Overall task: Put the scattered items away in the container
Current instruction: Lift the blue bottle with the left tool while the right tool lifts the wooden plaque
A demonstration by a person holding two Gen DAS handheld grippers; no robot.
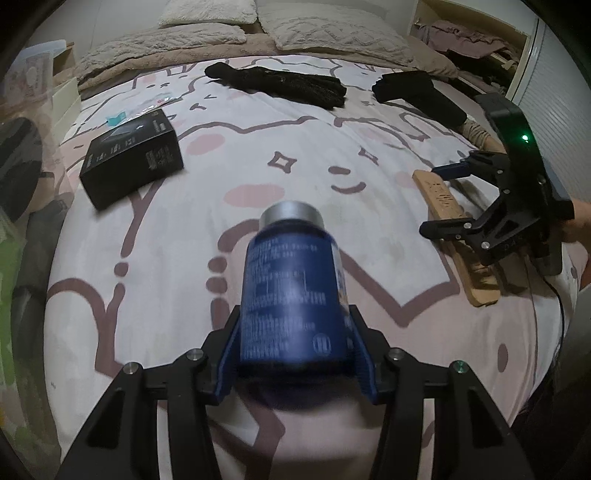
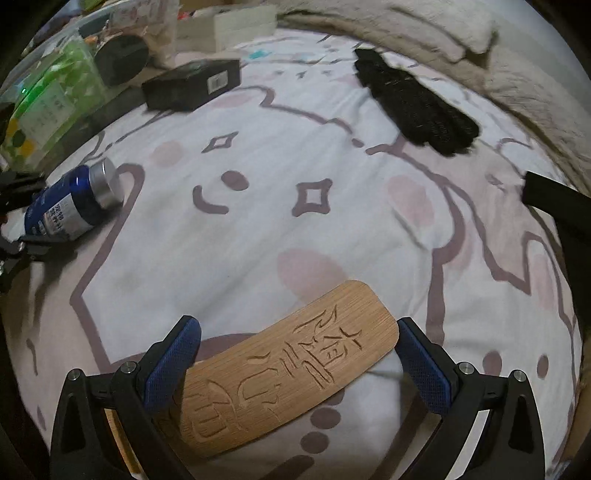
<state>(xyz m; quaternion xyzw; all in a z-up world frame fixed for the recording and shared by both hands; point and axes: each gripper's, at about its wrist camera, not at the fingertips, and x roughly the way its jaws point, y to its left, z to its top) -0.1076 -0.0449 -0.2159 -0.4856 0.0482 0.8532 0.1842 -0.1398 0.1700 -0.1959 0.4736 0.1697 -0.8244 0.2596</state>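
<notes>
Starting far left: got a clear container (image 2: 44, 51) parked at the bed's edge, with a green packet (image 2: 55, 96) and something round and black (image 2: 122, 59) showing through its wall. Can't really tell what else sits in there, too blurry.

Next over, spotting a black box (image 1: 133, 155) lying flat on the cartoon-print bedsheet (image 1: 295, 147), well apart from everything else, nothing touching it.

Moving toward the middle: left tongs (image 1: 295, 314) closed down on a blue bottle (image 1: 291, 288) with a silver cap, blue pads (image 1: 231, 354) pressed against both sides of its lower half, cap end pointing away from the camera. Seen from the right wrist view, same bottle tilted over, cap toward the middle of the bed, to the right of the container and not in it yet.

Further back, past the bottle: noticing a long dark knit piece (image 1: 284, 83) stretched out across the sheet near the pillows (image 1: 332, 29). Just right of that, another bit of folded dark cloth (image 1: 417, 94).

Finally, far right: right tongs (image 2: 297, 325) standing wide open, straddling a wooden board (image 2: 288, 369) with carved characters. Board lying flat on the sheet at a slant between the two pads, not gripped. Looks like the right pad is just beside the board's end, but can't say if touching.
</notes>
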